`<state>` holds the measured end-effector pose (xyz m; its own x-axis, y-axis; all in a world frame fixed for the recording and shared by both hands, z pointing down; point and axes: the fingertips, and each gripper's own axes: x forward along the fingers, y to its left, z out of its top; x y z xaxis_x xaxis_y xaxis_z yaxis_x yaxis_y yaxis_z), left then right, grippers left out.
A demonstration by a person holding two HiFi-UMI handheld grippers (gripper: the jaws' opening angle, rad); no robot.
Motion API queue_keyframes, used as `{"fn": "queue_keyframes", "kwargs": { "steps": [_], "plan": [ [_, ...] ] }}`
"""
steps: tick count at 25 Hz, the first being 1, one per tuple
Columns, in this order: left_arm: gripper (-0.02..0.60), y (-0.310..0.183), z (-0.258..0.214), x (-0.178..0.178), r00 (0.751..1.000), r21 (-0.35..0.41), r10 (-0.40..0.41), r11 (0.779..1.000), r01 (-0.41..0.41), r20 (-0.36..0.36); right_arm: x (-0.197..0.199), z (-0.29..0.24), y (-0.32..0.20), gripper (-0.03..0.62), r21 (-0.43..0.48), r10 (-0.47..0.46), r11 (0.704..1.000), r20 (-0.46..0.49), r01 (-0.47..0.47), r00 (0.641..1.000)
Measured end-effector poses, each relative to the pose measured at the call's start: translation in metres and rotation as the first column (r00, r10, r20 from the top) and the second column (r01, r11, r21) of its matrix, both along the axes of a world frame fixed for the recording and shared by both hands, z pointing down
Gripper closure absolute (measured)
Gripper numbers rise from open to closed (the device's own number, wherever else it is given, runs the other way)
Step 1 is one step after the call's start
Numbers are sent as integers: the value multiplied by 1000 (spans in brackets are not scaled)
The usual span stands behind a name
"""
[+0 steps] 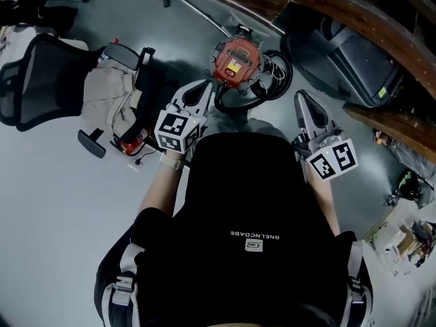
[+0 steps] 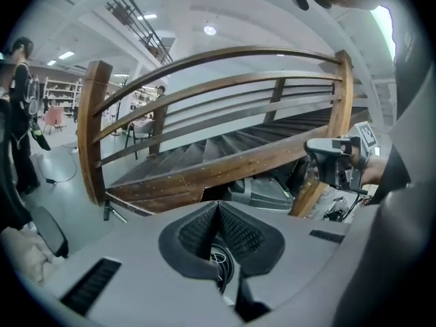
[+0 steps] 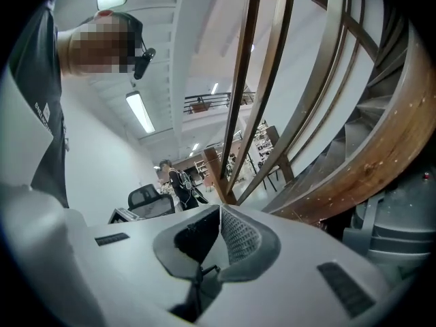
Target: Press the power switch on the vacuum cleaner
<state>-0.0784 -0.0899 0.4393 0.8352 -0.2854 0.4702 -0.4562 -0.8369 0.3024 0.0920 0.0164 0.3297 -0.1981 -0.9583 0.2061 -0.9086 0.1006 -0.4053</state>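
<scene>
Grey floor (image 1: pixel 54 182), with a curved wooden staircase (image 1: pixel 368 19) above it. Left claw (image 1: pixel 208 86): jaws pressed together, nothing between them, tip at the left edge of the red vacuum cleaner (image 1: pixel 236 61); contact not discernible. Right claw (image 1: pixel 300 97): jaws together, empty, apart to the vacuum's right. Office chair (image 1: pixel 34 80) at far left.
</scene>
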Motion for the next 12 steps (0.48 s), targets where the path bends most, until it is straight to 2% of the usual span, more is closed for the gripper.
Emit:
{"fn": "queue_keyframes", "kwargs": {
  "steps": [6, 12],
  "plan": [
    [566, -13, 52, 15, 992, -81, 101, 992, -95, 78, -5, 10, 7, 565, -49, 63, 997, -3, -63, 998],
    [568, -20, 104, 32, 965, -123, 202, 975, -183, 166, -4, 20, 17, 565, -95, 111, 989, -13, -112, 994]
  ]
}}
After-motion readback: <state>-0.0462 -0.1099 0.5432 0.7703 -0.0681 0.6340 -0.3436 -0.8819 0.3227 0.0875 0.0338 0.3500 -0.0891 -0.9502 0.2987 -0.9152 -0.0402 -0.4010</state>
